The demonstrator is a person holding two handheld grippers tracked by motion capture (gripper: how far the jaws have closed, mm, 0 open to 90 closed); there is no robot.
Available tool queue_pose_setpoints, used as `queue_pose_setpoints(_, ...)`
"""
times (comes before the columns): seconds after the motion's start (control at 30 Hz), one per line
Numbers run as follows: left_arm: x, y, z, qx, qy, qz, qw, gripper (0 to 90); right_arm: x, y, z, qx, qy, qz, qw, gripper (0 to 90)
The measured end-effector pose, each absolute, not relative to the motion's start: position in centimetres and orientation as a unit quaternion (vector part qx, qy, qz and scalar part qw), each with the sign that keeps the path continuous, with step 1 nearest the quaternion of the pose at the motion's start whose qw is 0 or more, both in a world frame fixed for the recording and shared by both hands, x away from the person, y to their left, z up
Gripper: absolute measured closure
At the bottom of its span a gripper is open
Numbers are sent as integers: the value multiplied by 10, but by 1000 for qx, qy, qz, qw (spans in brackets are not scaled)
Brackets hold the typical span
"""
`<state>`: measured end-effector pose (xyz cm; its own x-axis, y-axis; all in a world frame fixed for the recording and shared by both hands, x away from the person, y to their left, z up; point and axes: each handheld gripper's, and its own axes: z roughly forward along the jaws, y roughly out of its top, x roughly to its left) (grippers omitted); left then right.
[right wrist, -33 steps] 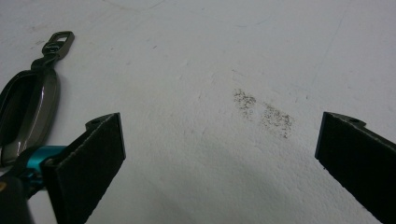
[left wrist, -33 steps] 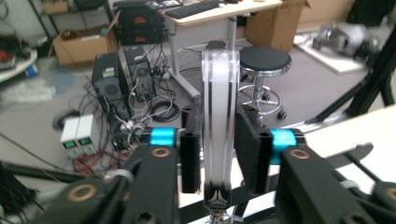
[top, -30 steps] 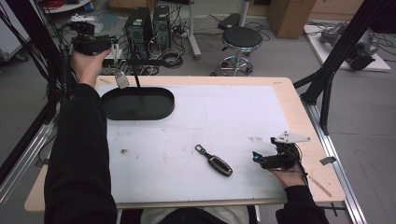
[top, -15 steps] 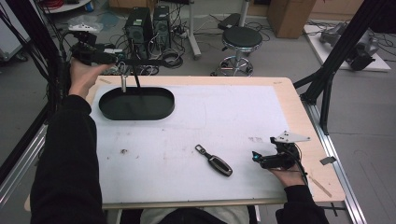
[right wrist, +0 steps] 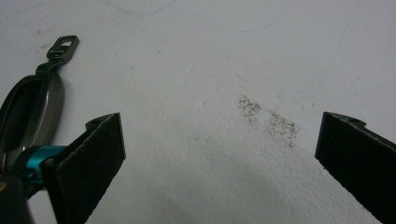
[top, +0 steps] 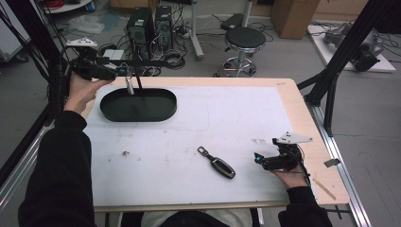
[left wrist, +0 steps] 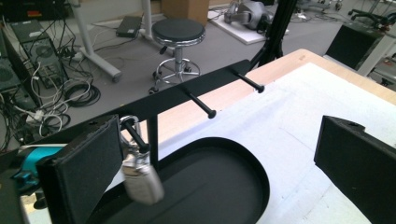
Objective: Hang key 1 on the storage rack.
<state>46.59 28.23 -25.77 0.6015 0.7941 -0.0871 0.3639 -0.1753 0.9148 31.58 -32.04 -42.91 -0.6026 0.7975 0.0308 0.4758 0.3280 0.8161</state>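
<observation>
silver key fob (left wrist: pixel 140 179) hangs on the rack's (left wrist: pixel 187 95) peg, apparently free, beside the left gripper (top: pixel 118 71), jaws wide; a nudge could unhook it. right gripper (top: pixel 265 161), wide, near black key (top: pixel 217 163).

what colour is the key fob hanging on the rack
Silver, on a black peg; clearest in the left gripper view.

No text, label, brand, number or sign can be read in any of the views. The silver key fob (left wrist: pixel 142 183) hanging on the rack shows no legible marking, and the dark key fob (top: pixel 221 166) on the desk is too small to show any. The white mat (top: pixel 227 123) carries only smudges and faint scratch lines, none of which form letters or figures.
</observation>
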Motion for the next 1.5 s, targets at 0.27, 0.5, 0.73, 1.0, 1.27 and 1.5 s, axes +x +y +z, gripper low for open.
queue_pose_setpoints(0.27,452,287,-264,733,395,210,513,18,316,-321,-429,402,791,419,191,9)
queue_pose_setpoints(0.5,442,289,-274,737,393,201,512,18,317,-320,-429,400,792,420,192,9)
queue_pose_setpoints(0.73,432,287,-282,743,388,201,507,17,317,-320,-429,400,792,420,191,9)
queue_pose_setpoints(1.0,420,282,-294,744,398,220,490,18,317,-320,-429,400,792,420,191,9)
queue_pose_setpoints(1.27,412,278,-307,748,405,219,477,17,318,-320,-429,399,792,420,191,9)
queue_pose_setpoints(1.5,404,276,-316,751,403,219,475,17,317,-320,-429,400,792,420,190,9)
